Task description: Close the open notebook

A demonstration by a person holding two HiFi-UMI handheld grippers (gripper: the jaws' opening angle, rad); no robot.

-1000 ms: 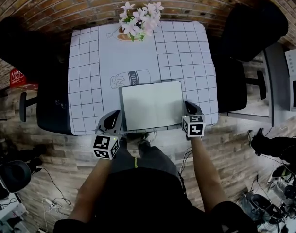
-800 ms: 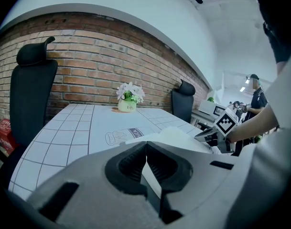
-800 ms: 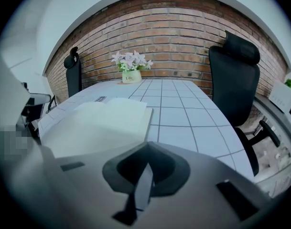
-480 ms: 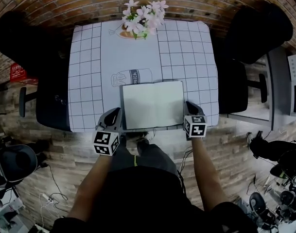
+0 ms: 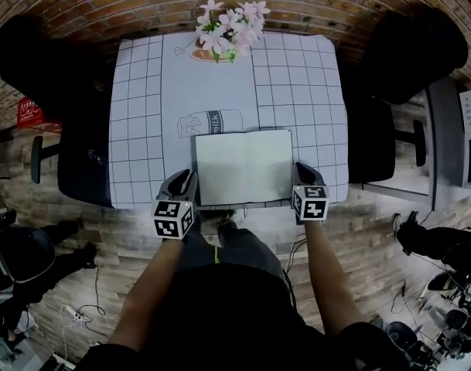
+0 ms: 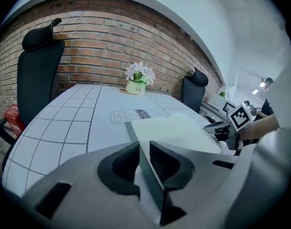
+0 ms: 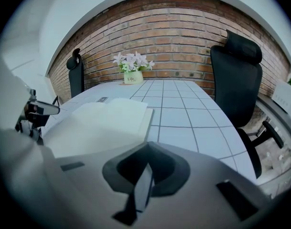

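At the near edge of the counter [image 5: 138,130], the left tool [image 6: 144,146] is just beside the lower left corner of the notebook [image 5: 243,166]. Its jaws stand a thin slit apart, having just been opening, with nothing caught between them. The right tool [image 7: 147,152] is by the lower right corner, clenched on nothing. The notebook lies open and flat between them, pale pages up. Beyond it is a printed milk bottle [image 5: 209,122], then a pot of flowers [image 5: 229,31] at the far edge.
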